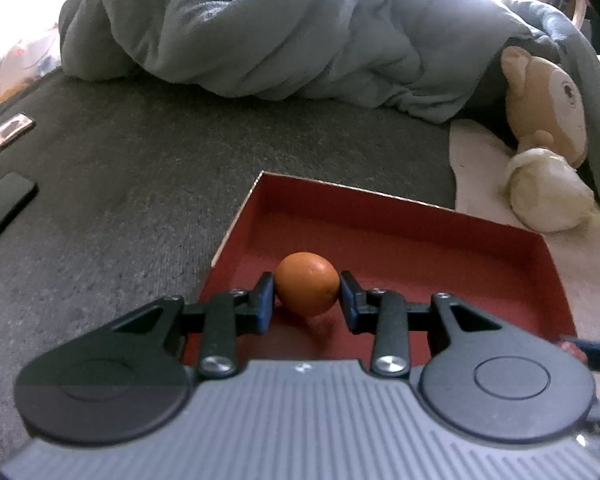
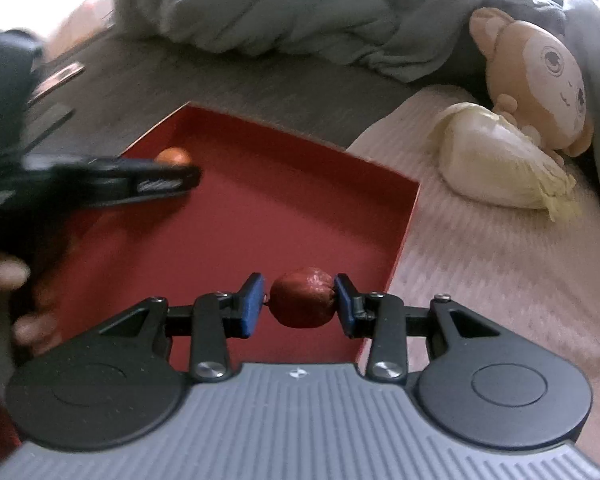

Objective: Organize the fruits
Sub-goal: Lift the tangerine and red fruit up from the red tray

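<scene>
Spreading across the top of both views was a rumpled grey blanket (image 1: 260, 28), with a plush monkey (image 2: 540, 76) at the upper right. Below it I saw the red box (image 1: 400, 220) mid-frame. My left hand-held gripper (image 1: 307, 294) clamped an orange fruit (image 1: 307, 289) over it; my right hand-held gripper (image 2: 300, 300) pinched a dark red fruit (image 2: 302, 298) above its lower right corner.
</scene>
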Available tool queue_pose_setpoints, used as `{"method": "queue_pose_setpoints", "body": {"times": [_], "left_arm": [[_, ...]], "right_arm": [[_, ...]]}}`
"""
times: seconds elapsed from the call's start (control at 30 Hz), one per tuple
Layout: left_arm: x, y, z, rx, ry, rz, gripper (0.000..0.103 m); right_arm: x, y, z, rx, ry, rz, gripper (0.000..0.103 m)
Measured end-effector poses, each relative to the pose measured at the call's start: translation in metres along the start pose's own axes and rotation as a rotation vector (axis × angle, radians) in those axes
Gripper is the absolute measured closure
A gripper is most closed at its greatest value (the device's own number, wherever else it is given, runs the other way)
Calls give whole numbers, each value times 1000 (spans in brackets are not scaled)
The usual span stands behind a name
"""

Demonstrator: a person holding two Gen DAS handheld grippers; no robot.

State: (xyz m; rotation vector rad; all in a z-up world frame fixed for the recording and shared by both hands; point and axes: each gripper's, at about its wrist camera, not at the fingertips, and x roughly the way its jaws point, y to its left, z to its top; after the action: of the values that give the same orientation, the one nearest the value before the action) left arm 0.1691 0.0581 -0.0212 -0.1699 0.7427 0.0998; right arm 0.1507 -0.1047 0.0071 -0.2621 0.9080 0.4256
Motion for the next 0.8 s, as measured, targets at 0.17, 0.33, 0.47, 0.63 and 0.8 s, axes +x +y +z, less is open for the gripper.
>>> {"method": "queue_pose_setpoints", "body": {"times": [0.17, 0.33, 0.47, 0.63, 0.8], "left_arm": [[-23, -11, -18, 54, -3, 3, 65], [-52, -17, -33, 88, -25, -6, 65], [-76, -16, -47, 101, -33, -15, 65], [-99, -15, -63, 112, -36, -22, 65], [-112, -17, -74, 123, -33, -26, 65]], "right_arm": [[-41, 13, -24, -37, 13, 45, 59], [-72, 22, -38, -27, -8, 75, 59], [-85, 24, -49, -5, -28, 87, 59], [-83, 20, -57, 23, -29, 88, 59], [-87, 12, -61, 22, -38, 91, 59]]}}
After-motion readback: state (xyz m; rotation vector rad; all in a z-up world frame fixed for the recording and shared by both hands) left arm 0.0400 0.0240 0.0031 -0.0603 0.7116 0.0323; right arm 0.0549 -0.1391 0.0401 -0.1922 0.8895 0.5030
